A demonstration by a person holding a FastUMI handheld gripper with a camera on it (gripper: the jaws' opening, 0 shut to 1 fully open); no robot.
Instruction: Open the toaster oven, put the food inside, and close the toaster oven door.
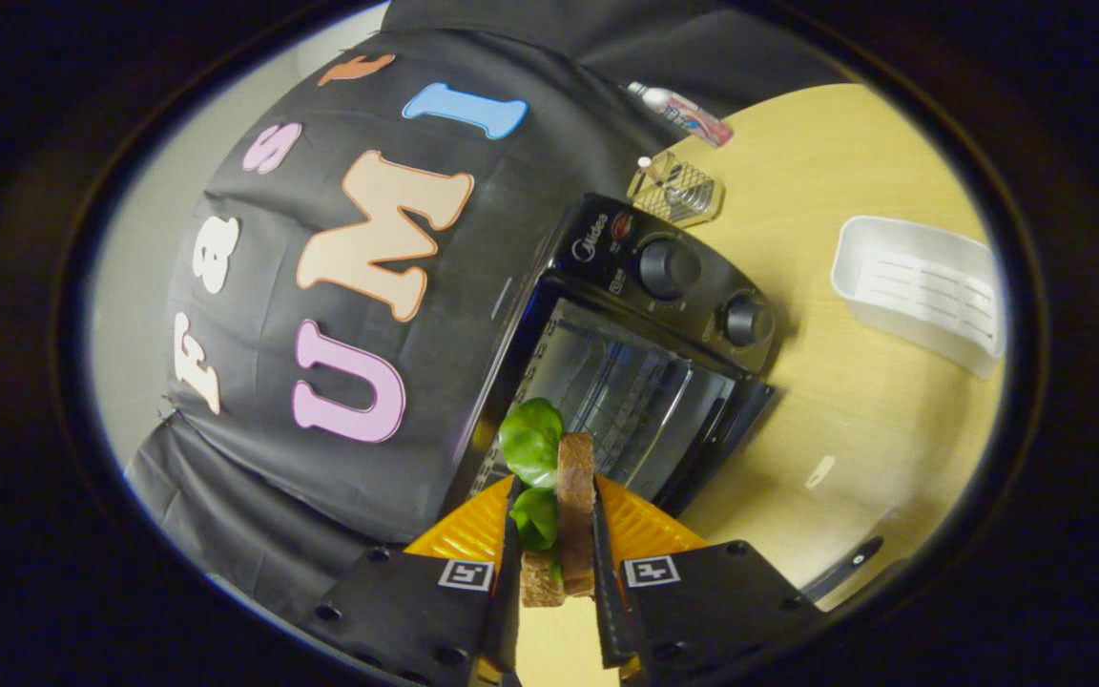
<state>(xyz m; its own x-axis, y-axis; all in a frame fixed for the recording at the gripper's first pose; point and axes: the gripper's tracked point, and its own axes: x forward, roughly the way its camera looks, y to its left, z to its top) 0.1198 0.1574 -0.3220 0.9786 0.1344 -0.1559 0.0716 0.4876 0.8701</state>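
- The toaster oven (640, 353) stood on the wooden table (855, 401), beyond the fingers, its door already down and the rack bare.
- An orange plate (640, 530) lay just behind the fingers, nearer than the oven.
- The gripper (557, 563) was clamped on the sandwich (573, 506), both fingers pressing its bread faces.
- The sandwich looked light, soft and crushable; its lettuce (530, 441) hung loose, so a gentle hold across the bread suited it.
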